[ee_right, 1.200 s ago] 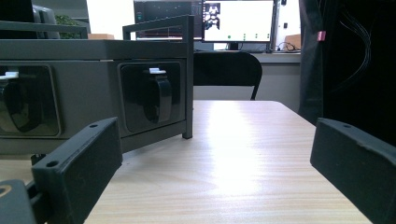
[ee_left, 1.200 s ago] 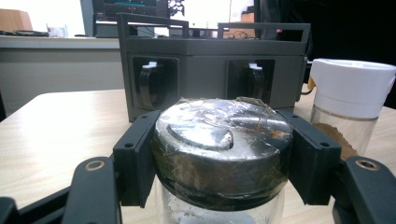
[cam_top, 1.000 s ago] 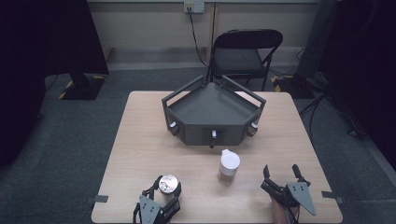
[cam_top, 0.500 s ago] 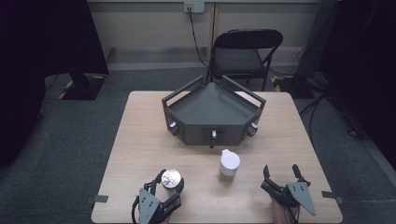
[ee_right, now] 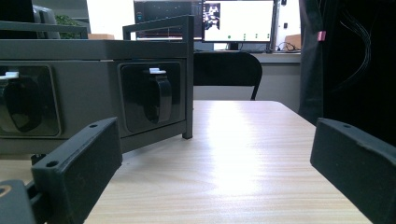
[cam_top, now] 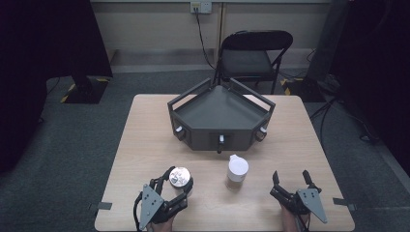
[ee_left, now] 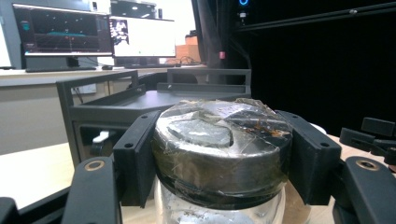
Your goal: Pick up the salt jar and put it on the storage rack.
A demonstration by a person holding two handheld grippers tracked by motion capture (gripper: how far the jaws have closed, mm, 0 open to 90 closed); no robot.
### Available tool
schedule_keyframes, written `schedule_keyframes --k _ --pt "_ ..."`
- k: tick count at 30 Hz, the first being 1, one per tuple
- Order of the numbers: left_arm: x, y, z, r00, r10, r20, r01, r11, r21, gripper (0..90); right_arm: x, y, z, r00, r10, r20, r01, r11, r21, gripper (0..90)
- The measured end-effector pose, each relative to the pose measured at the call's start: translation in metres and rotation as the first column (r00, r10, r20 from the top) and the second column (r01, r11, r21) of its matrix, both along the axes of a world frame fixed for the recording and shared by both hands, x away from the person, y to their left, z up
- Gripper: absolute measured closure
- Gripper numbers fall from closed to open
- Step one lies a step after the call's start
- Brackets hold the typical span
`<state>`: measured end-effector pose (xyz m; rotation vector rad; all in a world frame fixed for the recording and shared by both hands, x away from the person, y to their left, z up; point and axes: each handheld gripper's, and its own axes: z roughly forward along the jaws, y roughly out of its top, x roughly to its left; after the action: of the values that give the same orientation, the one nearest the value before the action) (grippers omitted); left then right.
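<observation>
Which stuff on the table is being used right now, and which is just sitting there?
In use:
- jar, its metal lid clamped in the left gripper

Just sitting there:
- white cup
- dark tray
- right gripper, fingers open with nothing between them
- chair behind the table

A dark grey angular tray-like box (cam_top: 220, 113) with raised rail frames stands on the far half of the light wooden table (cam_top: 145, 135). Small knobs sit on its front faces. Just before its front face a white lidded cup (cam_top: 237, 170) stands upright on the table, apart from the box. Behind the table is a black folding chair (cam_top: 254, 53), and a wall socket (cam_top: 201, 7) with a cable hanging from it. Lit computer monitors (ee_left: 93, 32) stand on a desk in the background.
</observation>
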<state>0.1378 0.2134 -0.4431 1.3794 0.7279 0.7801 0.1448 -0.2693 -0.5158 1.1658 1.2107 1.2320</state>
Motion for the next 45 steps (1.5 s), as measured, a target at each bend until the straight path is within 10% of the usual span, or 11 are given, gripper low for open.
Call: schedule_keyframes --k 23,45 --pt "0.045 -0.001 0.030 1.0000 -0.009 0.003 0.009 0.9990 -0.043 34.9 0.000 0.000 0.000 1.0000 0.001 0.000 -0.001 1.0000 0.001 0.4" --pt "0.104 -0.064 0.079 0.9823 0.183 -0.042 -0.185 0.9818 -0.045 34.8 -0.001 0.000 -0.001 1.0000 -0.002 0.005 0.002 1.0000 0.003 0.4"
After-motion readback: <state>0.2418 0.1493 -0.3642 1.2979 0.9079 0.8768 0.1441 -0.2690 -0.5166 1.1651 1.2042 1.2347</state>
